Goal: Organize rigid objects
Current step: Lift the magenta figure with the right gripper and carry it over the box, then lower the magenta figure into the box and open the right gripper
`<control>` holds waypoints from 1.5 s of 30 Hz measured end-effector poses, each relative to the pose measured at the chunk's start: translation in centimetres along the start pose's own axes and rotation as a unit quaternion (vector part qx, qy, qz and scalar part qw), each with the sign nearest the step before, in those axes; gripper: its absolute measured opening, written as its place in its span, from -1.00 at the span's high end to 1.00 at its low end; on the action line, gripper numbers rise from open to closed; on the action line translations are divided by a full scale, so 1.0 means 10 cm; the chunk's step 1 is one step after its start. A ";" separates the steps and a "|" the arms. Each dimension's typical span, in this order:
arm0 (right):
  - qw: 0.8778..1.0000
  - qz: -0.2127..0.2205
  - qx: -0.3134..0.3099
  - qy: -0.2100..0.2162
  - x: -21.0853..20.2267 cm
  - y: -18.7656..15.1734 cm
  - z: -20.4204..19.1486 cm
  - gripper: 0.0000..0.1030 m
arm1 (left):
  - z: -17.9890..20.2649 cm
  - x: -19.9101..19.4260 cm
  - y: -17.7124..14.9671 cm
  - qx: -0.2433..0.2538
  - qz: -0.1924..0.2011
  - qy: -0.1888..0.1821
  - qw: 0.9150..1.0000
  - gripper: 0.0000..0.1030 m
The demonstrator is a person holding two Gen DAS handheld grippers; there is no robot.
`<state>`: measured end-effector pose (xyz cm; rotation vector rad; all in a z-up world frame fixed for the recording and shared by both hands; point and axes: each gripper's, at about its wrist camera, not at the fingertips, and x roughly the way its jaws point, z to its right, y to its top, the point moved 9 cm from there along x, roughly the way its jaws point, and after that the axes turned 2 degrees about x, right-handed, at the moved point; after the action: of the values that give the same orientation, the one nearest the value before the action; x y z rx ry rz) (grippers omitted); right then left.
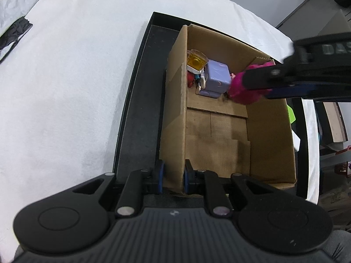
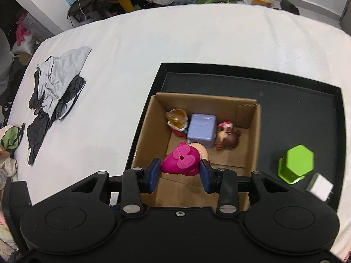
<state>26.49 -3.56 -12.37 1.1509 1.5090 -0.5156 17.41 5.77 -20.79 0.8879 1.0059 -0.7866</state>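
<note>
An open cardboard box [image 2: 252, 131] stands in a black tray [image 2: 307, 100] on a white-covered table. Inside lie a lilac cube [image 2: 201, 129], a yellow-topped toy [image 2: 176, 117] and a brown-haired doll [image 2: 229, 139]. My right gripper [image 2: 180, 173] is shut on a magenta toy [image 2: 182, 160] and holds it over the box's near part; it also shows in the left wrist view [image 1: 239, 83]. My left gripper [image 1: 173, 176] is shut on the box's near wall [image 1: 175, 114], one finger inside and one outside.
A green hexagonal block [image 2: 296, 164] and a small white block [image 2: 320, 186] lie in the tray right of the box. Grey and black clothes [image 2: 54, 87] lie on the table at the left. Clutter lies on the floor beyond the table.
</note>
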 end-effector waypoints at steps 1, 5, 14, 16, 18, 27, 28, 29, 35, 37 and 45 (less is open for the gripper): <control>1.000 -0.001 0.001 0.001 0.04 0.00 -0.02 0.26 | 0.01 0.00 0.00 0.001 0.000 0.000 1.000 0.68; 1.000 -0.006 0.007 0.005 0.21 -0.02 -0.06 0.26 | 0.01 0.00 -0.01 -0.004 -0.004 -0.007 1.000 0.67; 0.999 -0.005 0.035 0.008 0.46 -0.05 -0.03 0.26 | -0.02 -0.01 -0.03 -0.017 -0.010 -0.015 1.000 0.66; 0.999 -0.004 0.043 0.011 0.51 -0.06 -0.01 0.26 | -0.03 0.00 -0.02 -0.020 -0.011 -0.017 1.000 0.65; 0.998 -0.002 0.054 0.013 0.55 -0.07 0.02 0.26 | -0.03 0.00 -0.02 -0.022 -0.012 -0.017 1.000 0.65; 0.996 0.000 0.074 0.044 0.64 -0.12 0.05 0.20 | -0.04 -0.01 -0.01 -0.023 -0.013 -0.012 1.000 0.65; 0.996 -0.001 0.074 0.044 0.63 -0.12 0.06 0.20 | -0.04 -0.02 -0.01 -0.023 -0.012 -0.011 1.000 0.65; 0.996 -0.003 0.074 0.045 0.62 -0.12 0.06 0.20 | -0.04 -0.01 -0.01 -0.023 -0.012 -0.010 1.000 0.65; 0.997 -0.005 0.064 0.050 0.50 -0.12 0.05 0.19 | -0.04 -0.01 -0.01 -0.024 -0.011 -0.008 1.000 0.66; 0.997 -0.003 0.059 0.052 0.43 -0.12 0.04 0.18 | -0.04 -0.01 -0.01 -0.024 -0.011 -0.005 1.000 0.66; 0.997 0.000 0.042 0.062 0.17 -0.12 0.02 0.07 | -0.03 -0.02 0.00 -0.025 -0.011 0.003 1.000 0.66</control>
<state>25.76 -3.59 -14.32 1.2682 1.6062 -0.5197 17.19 6.08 -20.70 0.8372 1.0369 -0.7738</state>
